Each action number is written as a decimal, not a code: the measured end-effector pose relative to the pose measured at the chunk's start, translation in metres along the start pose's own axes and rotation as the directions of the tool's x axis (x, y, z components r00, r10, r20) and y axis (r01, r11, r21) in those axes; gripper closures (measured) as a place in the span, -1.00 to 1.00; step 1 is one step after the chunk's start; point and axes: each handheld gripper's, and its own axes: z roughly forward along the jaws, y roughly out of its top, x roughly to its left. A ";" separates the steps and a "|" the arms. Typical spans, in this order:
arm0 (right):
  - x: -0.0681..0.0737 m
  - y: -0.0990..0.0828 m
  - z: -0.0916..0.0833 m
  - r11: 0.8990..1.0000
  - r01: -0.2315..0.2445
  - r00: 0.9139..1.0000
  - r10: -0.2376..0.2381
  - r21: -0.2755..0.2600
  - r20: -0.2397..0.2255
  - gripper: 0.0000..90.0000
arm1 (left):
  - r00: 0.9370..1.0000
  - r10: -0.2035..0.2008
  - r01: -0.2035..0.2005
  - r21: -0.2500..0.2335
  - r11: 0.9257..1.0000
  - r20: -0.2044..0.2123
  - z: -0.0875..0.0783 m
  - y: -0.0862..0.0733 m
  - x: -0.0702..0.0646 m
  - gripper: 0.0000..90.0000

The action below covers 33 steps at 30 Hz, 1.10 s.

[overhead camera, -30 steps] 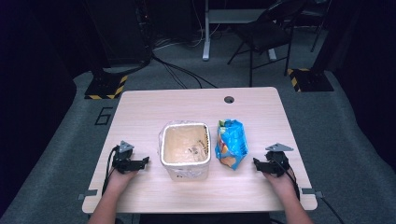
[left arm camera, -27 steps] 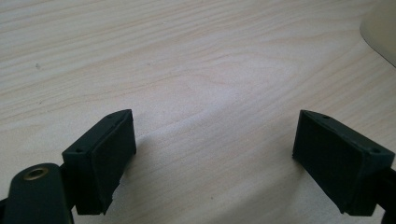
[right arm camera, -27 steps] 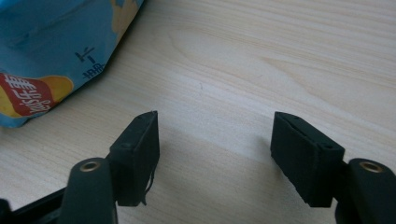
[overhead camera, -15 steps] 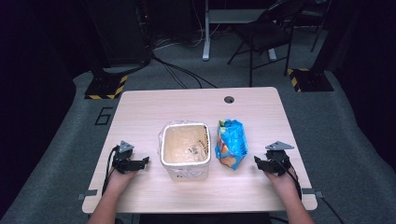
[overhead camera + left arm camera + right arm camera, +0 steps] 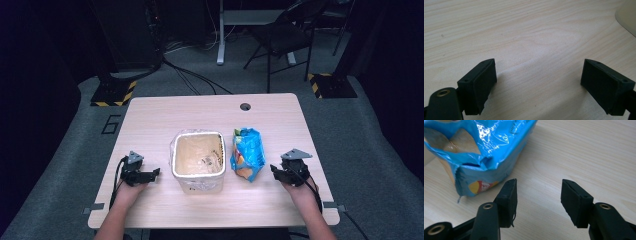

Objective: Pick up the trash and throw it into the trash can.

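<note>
The blue bag lies just right of the tub on the table. The right gripper, near the bag's right edge, has just been closing its jaws; they stand half spread with nothing between, apparently not touching the bag. Left of the tub, the left gripper gapes wide over bare wood.

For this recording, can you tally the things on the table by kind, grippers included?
Blue snack bag: 1
White tub with a clear liner: 1
Grippers: 2, the left gripper and the right gripper, both with nothing between the jaws
Total: 4
</note>
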 end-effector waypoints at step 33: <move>0.040 0.064 0.002 0.998 0.023 0.987 -0.033 -0.061 -0.159 0.30 | 1.000 0.001 -0.001 0.001 1.000 0.002 0.000 0.000 0.000 -0.71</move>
